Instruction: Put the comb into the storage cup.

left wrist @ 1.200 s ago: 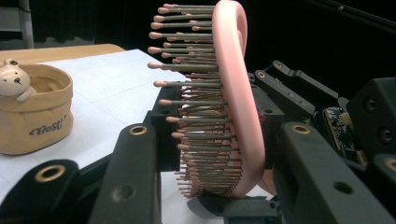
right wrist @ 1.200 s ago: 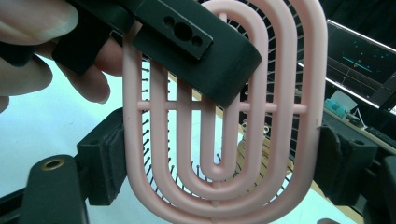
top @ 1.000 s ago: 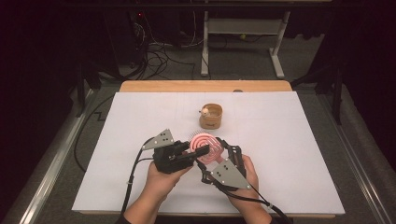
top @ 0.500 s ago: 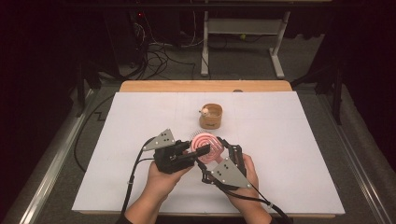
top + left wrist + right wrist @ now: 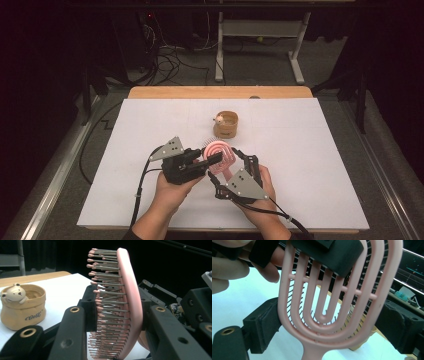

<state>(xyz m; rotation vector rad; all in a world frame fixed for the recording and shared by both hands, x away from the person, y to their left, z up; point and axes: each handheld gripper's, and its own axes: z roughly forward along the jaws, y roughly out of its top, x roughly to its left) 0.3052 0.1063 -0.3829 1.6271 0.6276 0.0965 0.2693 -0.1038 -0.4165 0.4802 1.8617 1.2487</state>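
right gripper (image 5: 239, 159) fingers just wider, off hairbrush (image 5: 220, 155) edges

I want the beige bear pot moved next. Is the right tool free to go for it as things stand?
Probably yes. The right tool has just been opening and stands apart around the pink brush, which the left tool clamps; bare table lies before the pot.

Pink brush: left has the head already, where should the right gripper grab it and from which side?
Take the handle stub from below. The left gripper is already clamped across the pink brush head, bristles to back, so the ribbed head is occupied. The right gripper stands open around the head, pads apart from its edges; the narrow handle probably suits it better.
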